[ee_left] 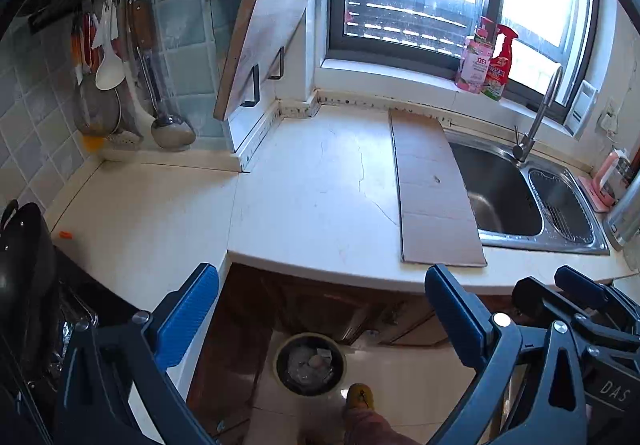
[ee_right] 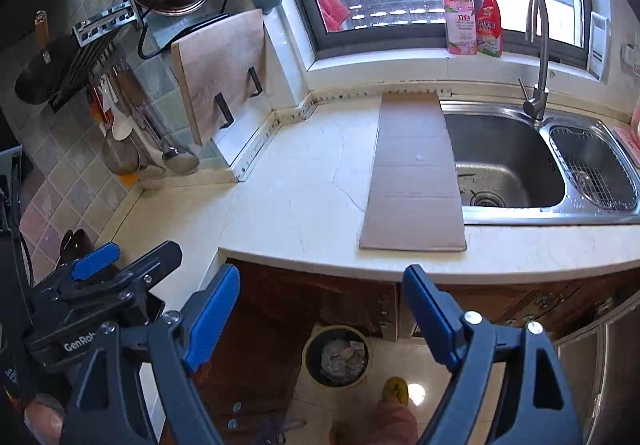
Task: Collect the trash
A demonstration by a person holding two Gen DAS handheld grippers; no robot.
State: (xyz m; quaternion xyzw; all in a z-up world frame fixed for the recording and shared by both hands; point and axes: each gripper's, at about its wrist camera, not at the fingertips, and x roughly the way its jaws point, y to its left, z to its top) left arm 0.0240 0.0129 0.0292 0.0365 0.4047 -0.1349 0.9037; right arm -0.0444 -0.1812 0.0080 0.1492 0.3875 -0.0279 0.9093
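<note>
A round trash bin (ee_left: 310, 365) stands on the floor below the counter edge, with crumpled trash inside; it also shows in the right wrist view (ee_right: 337, 356). My left gripper (ee_left: 322, 285) is open and empty, held above the bin in front of the counter. My right gripper (ee_right: 322, 287) is open and empty, beside the left one. A small orange scrap (ee_left: 65, 234) lies on the counter at the left. A flat cardboard strip (ee_left: 434, 189) lies on the white counter (ee_left: 312, 185) beside the sink; it also shows in the right wrist view (ee_right: 416, 173).
A steel sink (ee_right: 508, 161) with a tall faucet (ee_right: 538, 57) is at the right. Two bottles (ee_right: 474, 15) stand on the window sill. A cutting board (ee_left: 260, 45) leans on the wall. Utensils (ee_left: 132, 77) hang at the left. A black pan (ee_left: 22, 265) sits at the far left.
</note>
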